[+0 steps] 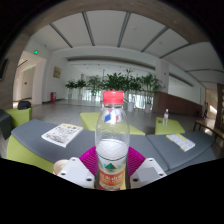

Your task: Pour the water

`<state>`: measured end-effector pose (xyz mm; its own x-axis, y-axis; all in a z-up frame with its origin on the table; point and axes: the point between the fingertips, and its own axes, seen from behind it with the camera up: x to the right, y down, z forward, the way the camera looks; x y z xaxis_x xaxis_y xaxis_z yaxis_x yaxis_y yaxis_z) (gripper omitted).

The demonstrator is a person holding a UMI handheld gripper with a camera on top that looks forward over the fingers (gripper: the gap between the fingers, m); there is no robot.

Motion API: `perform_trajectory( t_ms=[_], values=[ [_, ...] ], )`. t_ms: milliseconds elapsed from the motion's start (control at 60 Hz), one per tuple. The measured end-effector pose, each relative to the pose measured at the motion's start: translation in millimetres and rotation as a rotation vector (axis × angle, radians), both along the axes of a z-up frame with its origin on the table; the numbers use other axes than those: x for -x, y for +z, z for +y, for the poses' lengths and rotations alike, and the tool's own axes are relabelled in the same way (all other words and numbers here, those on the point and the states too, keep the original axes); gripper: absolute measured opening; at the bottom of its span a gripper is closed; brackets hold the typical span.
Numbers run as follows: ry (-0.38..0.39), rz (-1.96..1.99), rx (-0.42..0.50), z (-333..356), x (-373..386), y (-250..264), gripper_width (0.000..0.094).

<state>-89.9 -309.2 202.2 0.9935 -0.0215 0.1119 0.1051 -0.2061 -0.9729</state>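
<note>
A clear plastic water bottle [113, 140] with a red cap [114, 97] and an orange-and-white label stands upright between my fingers. It is partly filled with water. My gripper [112, 172] is shut on the bottle's lower body, with the magenta pads [90, 160] pressing on it from both sides. The bottle's base is hidden below the fingers. No cup or other vessel shows.
Beyond the bottle is a grey table [40, 140] with yellow-green sections [90, 121]. A printed sheet [62, 134] lies to the left, white papers [182, 142] to the right. A small bottle [165, 119] stands farther back right. Potted plants [115, 85] line the far wall.
</note>
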Motion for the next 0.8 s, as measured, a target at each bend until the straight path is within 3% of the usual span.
perform_trajectory(
  t_ms=[17, 267, 350, 500, 533, 617, 667, 800],
  values=[
    [0.001, 0.011, 0.009, -10.9, -27.0, 2.5, 0.0346],
    [0.013, 0.076, 0.064, -6.3, -26.2, -68.0, 0.0368],
    [0.017, 0.071, -0.006, -8.2, -31.5, -65.1, 0.0368],
    [0.004, 0.087, 0.003, -10.9, -32.9, -64.0, 0.0524],
    [-0.008, 0.085, 0.046, -13.1, -35.4, -71.4, 0.0588],
    [-0.03, 0.064, 0.101, -24.3, -37.3, -74.4, 0.0872],
    [-0.042, 0.04, 0.105, -34.8, -36.3, -66.9, 0.0831],
    [-0.059, -0.006, 0.123, -81.5, -32.5, -43.0, 0.0857]
  ],
)
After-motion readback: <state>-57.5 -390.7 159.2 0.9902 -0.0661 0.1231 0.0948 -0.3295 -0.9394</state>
